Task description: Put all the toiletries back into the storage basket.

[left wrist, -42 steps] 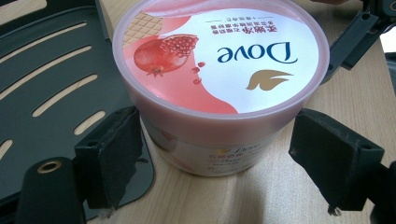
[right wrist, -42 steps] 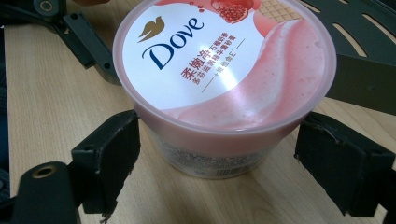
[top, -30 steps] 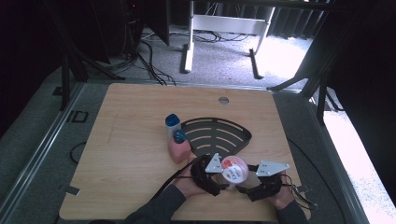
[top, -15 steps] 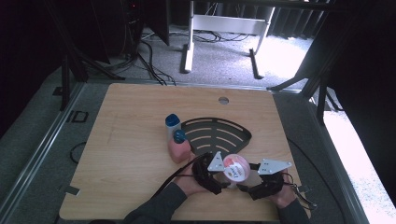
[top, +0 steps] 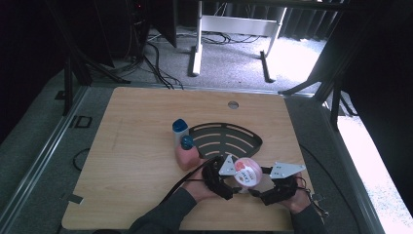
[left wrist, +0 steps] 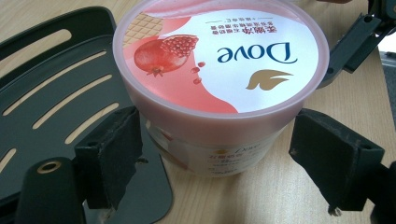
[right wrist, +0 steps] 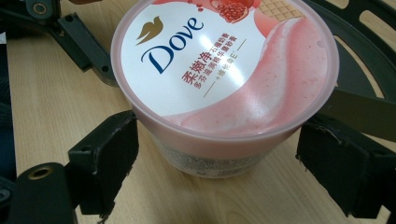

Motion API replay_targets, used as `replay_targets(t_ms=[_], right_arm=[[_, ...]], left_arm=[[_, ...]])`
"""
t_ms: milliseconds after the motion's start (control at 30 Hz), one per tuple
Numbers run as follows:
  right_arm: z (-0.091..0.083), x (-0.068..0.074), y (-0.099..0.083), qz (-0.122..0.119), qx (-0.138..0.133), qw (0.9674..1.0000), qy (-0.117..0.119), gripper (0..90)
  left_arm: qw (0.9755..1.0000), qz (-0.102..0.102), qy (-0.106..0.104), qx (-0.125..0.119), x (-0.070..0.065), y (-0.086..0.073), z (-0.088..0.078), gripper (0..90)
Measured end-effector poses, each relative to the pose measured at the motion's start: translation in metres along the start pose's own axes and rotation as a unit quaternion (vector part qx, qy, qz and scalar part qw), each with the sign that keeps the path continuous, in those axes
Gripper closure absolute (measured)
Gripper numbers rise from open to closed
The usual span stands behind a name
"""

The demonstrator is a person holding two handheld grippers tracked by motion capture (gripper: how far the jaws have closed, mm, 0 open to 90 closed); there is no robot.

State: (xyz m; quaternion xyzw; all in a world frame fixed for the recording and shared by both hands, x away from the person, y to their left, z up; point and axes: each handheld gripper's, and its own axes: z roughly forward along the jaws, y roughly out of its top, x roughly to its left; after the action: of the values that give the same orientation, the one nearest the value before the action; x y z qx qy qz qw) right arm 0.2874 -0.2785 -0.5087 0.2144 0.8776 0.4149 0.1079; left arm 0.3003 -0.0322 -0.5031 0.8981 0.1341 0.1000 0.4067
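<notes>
Compared with a second ago, very little has shifted: the Dove tub (top: 245,172) sits in the same spot between the two hands, and both grippers have stayed close against it, so the work reads as a pause at the moment of taking hold, not a lift. In the left gripper view the tub (left wrist: 219,84) stands directly ahead of the left gripper (left wrist: 233,163), between its jaws; the near pad (left wrist: 114,149) looks to touch the tub wall, while the far pad stands just clear, so the jaws are spread around it, not clamped. The right gripper (right wrist: 215,163) brackets the same tub (right wrist: 224,74) from the opposite side, jaws also spread, a small gap at each pad. The tub rests on the wooden table (top: 131,146), at the near edge of the black slotted tray (top: 224,136). Beyond the left gripper stand a pink bottle (top: 186,153) and a blue-capped bottle (top: 180,130). My guess is that closing comes next.
</notes>
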Motion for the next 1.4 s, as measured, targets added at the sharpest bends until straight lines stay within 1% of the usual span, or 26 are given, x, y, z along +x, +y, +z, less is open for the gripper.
replay_targets(t_ms=[133,167,367,667,867,1033,1133,1400], right_arm=[[0.000,-0.001,0.002,-0.001,0.001,1.0000,0.000,12.8],[0.001,-0.002,0.004,-0.002,0.003,1.0000,0.000,12.8],[-0.001,-0.005,0.008,-0.003,0.006,1.0000,0.002,12.6],[-0.001,-0.010,0.009,0.001,0.000,1.0000,0.000,12.4],[-0.001,-0.013,0.013,-0.001,0.002,1.0000,-0.003,12.4],[-0.002,-0.017,0.017,-0.004,-0.001,1.0000,-0.004,12.4],[-0.001,-0.018,0.020,-0.007,0.002,1.0000,-0.007,12.4],[-0.002,-0.026,0.023,-0.004,0.002,1.0000,-0.007,12.4]], left_arm=[[1.0000,-0.002,0.000,0.002,0.001,0.001,0.000,17.2],[1.0000,-0.005,0.000,0.002,0.002,0.001,0.000,17.2],[1.0000,-0.005,0.004,0.000,0.004,0.004,-0.003,17.2],[1.0000,0.001,0.006,0.000,0.009,0.008,-0.002,17.2],[0.9999,0.005,0.009,0.002,0.012,0.012,-0.003,17.2],[0.9999,-0.003,0.008,-0.005,0.017,0.013,-0.004,17.3],[0.9999,-0.002,0.011,-0.003,0.019,0.014,-0.003,17.2],[0.9999,-0.006,0.010,-0.002,0.026,0.019,-0.001,17.3]])
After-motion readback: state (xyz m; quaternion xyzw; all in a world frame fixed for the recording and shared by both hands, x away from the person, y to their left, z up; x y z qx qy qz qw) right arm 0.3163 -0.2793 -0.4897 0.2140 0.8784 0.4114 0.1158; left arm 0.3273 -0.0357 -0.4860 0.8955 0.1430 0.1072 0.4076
